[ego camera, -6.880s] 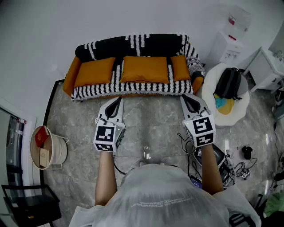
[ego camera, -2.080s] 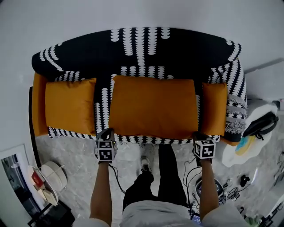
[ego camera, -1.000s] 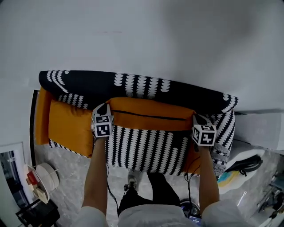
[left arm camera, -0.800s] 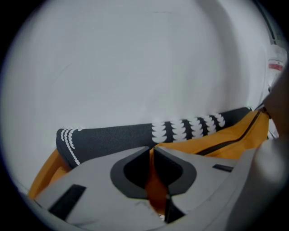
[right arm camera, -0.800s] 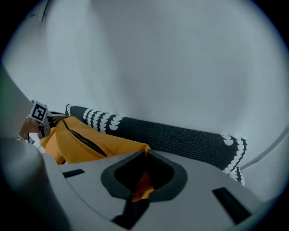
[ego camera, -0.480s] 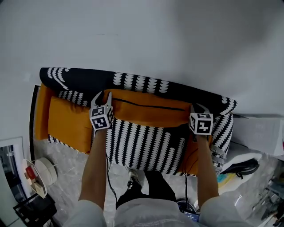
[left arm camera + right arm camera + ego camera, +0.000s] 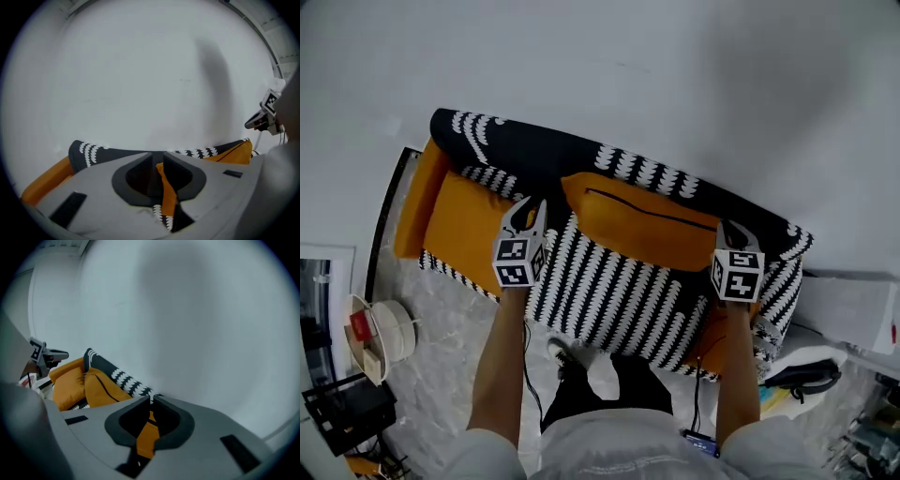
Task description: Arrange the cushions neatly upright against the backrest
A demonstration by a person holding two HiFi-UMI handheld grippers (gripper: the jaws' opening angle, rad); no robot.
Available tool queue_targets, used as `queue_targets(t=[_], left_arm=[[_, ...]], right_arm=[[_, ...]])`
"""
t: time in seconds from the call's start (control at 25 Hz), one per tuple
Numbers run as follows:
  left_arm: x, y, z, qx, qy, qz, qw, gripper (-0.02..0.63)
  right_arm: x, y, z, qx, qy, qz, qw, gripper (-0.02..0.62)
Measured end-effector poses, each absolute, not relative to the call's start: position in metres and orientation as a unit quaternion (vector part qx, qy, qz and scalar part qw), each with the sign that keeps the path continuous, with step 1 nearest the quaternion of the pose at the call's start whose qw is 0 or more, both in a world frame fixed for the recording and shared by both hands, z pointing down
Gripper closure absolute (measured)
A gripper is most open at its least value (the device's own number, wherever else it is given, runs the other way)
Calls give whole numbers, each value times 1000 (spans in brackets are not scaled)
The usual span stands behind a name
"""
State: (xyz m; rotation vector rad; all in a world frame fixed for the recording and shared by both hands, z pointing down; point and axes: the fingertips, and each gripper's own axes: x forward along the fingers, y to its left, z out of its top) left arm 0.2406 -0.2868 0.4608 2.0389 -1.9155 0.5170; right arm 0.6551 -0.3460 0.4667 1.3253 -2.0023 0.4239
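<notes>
At the left end of the sofa (image 7: 609, 292) a smaller orange cushion (image 7: 461, 225) lies on the seat beside the armrest. Just right of it the left gripper (image 7: 530, 208) hovers over the striped seat, short of the long orange cushion (image 7: 642, 220) — its jaws have just been closing but stand a little apart, and a sliver of orange fabric shows in the gap with no pad visibly pressing on it. The long orange cushion stands on edge against the black-and-white backrest (image 7: 525, 150), a dark seam line along its upper face. At its right end the right gripper (image 7: 731, 230) is clamped on the corner fabric — orange fills the slit between its jaws.
</notes>
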Motion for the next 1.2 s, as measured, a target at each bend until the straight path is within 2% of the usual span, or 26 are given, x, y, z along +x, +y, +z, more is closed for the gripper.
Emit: queue_targets(t=[0.08,0.4,0.64,0.96,1.2], left_arm=[[219,-252,438,709,-671,164,143,596],[127,-98,368,719,-674,78,152,600],[49,7,324,709,-693,73,110,600],[-56,119,279,663,-742,57,83,598],[-98,164,278,634,-766,71,80,598]], right_arm=[[618,-328,446,497,-784,137,346,573],[452,-219,370,445,-842,97,288,592],[341,-129,324,416,-867,67,265,592],[228,-42,268,393,-890,21,231,592],[167,-9,249,341,-920,-1,192,593]])
